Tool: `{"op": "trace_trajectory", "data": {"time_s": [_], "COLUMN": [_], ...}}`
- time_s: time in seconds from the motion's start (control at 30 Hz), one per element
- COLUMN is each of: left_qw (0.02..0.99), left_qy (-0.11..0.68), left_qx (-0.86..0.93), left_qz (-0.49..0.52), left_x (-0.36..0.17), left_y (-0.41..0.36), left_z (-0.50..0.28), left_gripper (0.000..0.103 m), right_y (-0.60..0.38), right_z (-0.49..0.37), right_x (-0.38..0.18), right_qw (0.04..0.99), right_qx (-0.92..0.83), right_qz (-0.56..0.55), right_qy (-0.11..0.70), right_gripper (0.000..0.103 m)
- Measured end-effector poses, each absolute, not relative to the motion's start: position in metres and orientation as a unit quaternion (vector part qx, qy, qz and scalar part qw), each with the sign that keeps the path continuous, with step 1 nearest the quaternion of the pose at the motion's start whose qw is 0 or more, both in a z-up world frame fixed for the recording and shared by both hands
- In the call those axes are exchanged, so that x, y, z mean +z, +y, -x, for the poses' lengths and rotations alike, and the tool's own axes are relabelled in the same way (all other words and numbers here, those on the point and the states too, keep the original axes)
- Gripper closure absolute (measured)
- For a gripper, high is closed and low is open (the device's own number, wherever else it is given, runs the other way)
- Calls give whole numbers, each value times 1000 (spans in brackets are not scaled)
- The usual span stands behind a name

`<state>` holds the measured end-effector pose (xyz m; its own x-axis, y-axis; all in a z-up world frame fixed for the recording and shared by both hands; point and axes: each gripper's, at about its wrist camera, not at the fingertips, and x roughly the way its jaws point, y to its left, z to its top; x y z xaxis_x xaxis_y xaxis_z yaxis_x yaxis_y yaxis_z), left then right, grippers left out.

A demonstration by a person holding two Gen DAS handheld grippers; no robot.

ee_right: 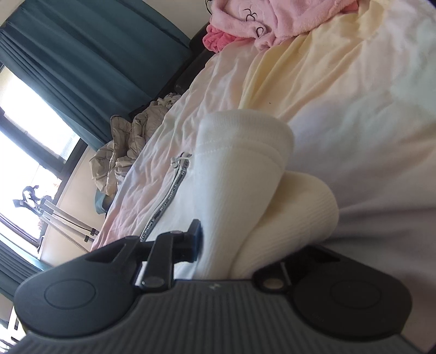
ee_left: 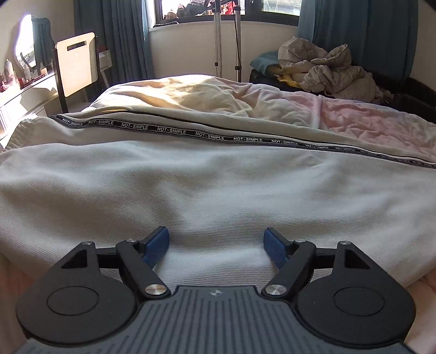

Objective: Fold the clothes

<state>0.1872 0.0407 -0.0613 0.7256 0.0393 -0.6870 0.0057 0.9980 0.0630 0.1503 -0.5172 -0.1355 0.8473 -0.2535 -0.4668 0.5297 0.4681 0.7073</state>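
Observation:
A white zip-up jacket (ee_left: 207,185) with black "NOT-SIMPLE" tape (ee_left: 209,135) along its zipper lies spread across the bed. My left gripper (ee_left: 216,245) is open, its blue pads resting low over the jacket's near part, holding nothing. In the right wrist view my right gripper (ee_right: 231,242) is shut on a bunched fold of the white jacket (ee_right: 239,174) with a ribbed cuff (ee_right: 299,207), lifted above the bed. Its left blue pad (ee_right: 196,239) presses the cloth; the right finger is hidden behind the fabric.
The bed (ee_left: 368,122) has a cream and pale pink sheet. A crumpled beige quilt (ee_left: 327,70) lies beyond the far right edge. A pink fluffy garment (ee_right: 261,19) lies on the bed. A chair (ee_left: 77,65) and dresser stand at the left, dark curtains (ee_right: 90,65) and window behind.

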Motion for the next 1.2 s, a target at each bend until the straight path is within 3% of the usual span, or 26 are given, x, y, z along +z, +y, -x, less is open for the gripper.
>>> {"op": "trace_trajectory", "data": {"time_s": [0.4,0.77,1.0,1.2], "left_qw": [930,959,949,949], "left_qy": [365,247,201,202], "left_qx": [-2,-20,-4,-23], "left_qz": [-37,138,242,239], "left_x": [-50,20,35,27], "left_y": [40,110,159,160], "left_z": [-191,-161,-150,-149], "left_gripper": [21,21,21,21], "right_y": [-453,-260,-106,-30], "right_z": [-166,-198,-197,-180], "right_x": [-43,51,5,-90], "right_qw": [916,990,998,969], "right_qx": [-235,-97,25,95], "right_qz": [-315,-99,13,117], "right_qy": [81,23,65,196], "right_gripper": [91,91,92,91]}}
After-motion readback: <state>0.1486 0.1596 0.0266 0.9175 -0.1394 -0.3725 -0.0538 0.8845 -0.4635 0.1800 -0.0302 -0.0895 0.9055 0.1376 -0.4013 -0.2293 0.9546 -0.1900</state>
